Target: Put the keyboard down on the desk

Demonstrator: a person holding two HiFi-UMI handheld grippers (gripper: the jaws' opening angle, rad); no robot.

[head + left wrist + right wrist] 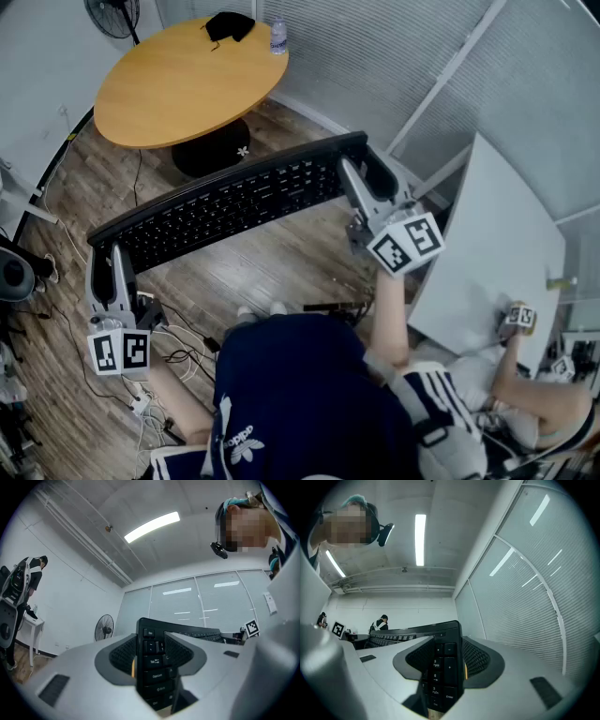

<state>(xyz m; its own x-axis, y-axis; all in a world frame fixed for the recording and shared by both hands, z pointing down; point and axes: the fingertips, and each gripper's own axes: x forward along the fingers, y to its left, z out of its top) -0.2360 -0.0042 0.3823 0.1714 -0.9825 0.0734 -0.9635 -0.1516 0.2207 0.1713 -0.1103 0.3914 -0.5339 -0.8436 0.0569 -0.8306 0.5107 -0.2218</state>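
A long black keyboard (pixel 234 202) hangs in the air over the wooden floor, tilted up toward the right. My left gripper (pixel 106 255) is shut on its left end, and the left gripper view shows the pads pressing both faces of the keyboard (pixel 152 667). At the other end my right gripper (pixel 367 178) is shut on the number-pad side; the right gripper view shows the keyboard (pixel 443 672) clamped between its jaws. A white desk (pixel 487 244) stands to the right of the keyboard, past my right gripper.
A round wooden table (pixel 187 80) at the back carries a bottle (pixel 278 37) and a black item (pixel 230 25). Cables (pixel 169 356) lie on the floor by my left side. Another person's hand (pixel 520 317) rests at the desk's near right.
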